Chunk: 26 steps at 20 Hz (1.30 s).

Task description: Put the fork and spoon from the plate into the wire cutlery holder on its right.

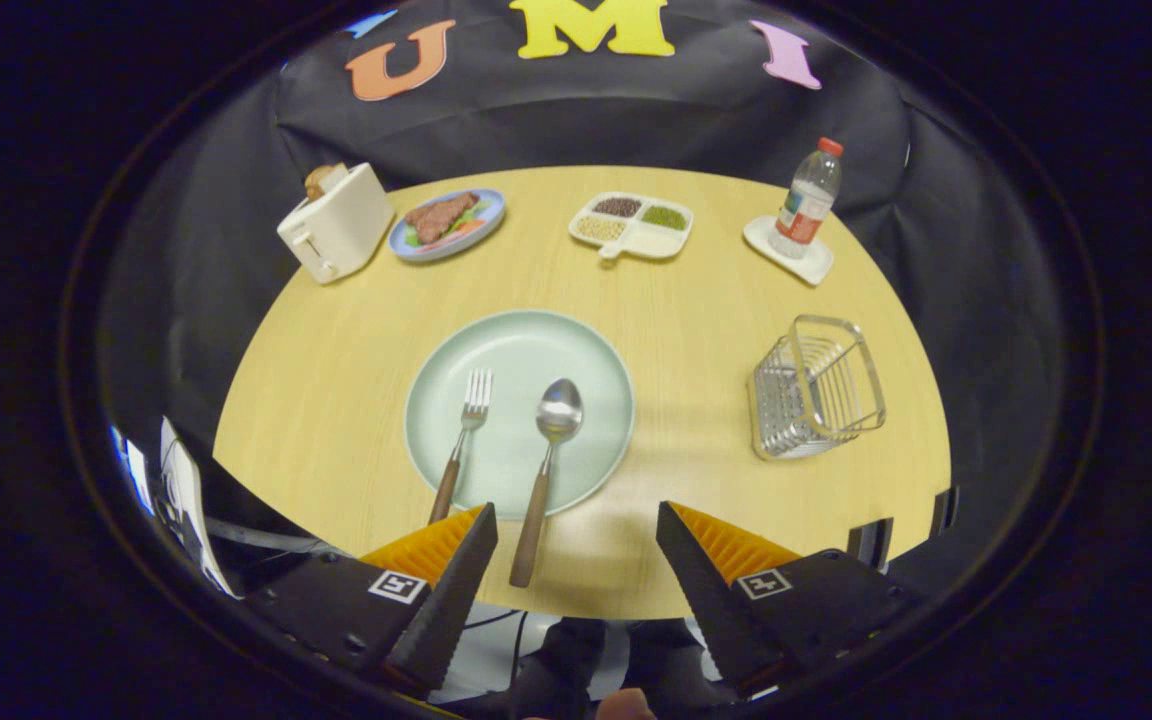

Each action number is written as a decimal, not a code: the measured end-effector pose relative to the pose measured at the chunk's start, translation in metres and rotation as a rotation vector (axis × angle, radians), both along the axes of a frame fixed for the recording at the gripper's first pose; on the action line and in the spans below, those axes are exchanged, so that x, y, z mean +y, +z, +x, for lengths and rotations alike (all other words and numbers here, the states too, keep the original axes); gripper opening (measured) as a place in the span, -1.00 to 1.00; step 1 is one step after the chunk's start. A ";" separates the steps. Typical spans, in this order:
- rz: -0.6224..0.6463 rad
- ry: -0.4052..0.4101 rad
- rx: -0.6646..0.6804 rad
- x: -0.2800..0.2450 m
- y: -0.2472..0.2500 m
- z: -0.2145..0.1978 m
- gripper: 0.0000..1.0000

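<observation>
The fork [466, 430] and the spoon [548, 455] lay side by side on the pale green plate [596, 350], heads pointing away. Their brown handles hung over the near rim of the plate. The fork's handle ended right by the tip of the left finger. The spoon's handle stuck out onto the counter [336, 360], in the gap between the two fingers but closer to the left one.

The gripper [576, 535] hung above the near edge of the counter. Its jaws were wide apart and held nothing. It looked like nothing had been picked up yet, so both pieces still had to go.

The wire cutlery holder [814, 388] stood to the right of the plate, well apart from it, and looked empty.

The spoon seemed the easy one to take first. A good way would be to go down over its handle, get it in the middle of the jaws, then squeeze. The handle is thin and could slip or spin, so the grip should be firm.

Farther back stood a toaster [338, 222], a plate of food [446, 223], a tray of beans [633, 225] and a bottle [808, 198].
</observation>
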<state>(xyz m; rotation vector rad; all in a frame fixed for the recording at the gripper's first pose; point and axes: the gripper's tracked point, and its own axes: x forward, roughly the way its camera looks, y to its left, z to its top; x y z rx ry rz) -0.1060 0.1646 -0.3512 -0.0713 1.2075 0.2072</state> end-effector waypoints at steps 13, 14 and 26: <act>-0.007 -0.083 0.275 0.016 -0.072 -0.035 -0.23; -0.004 -0.092 0.277 0.015 -0.072 -0.034 -0.41; 0.071 -0.054 0.251 0.000 -0.017 -0.015 -0.99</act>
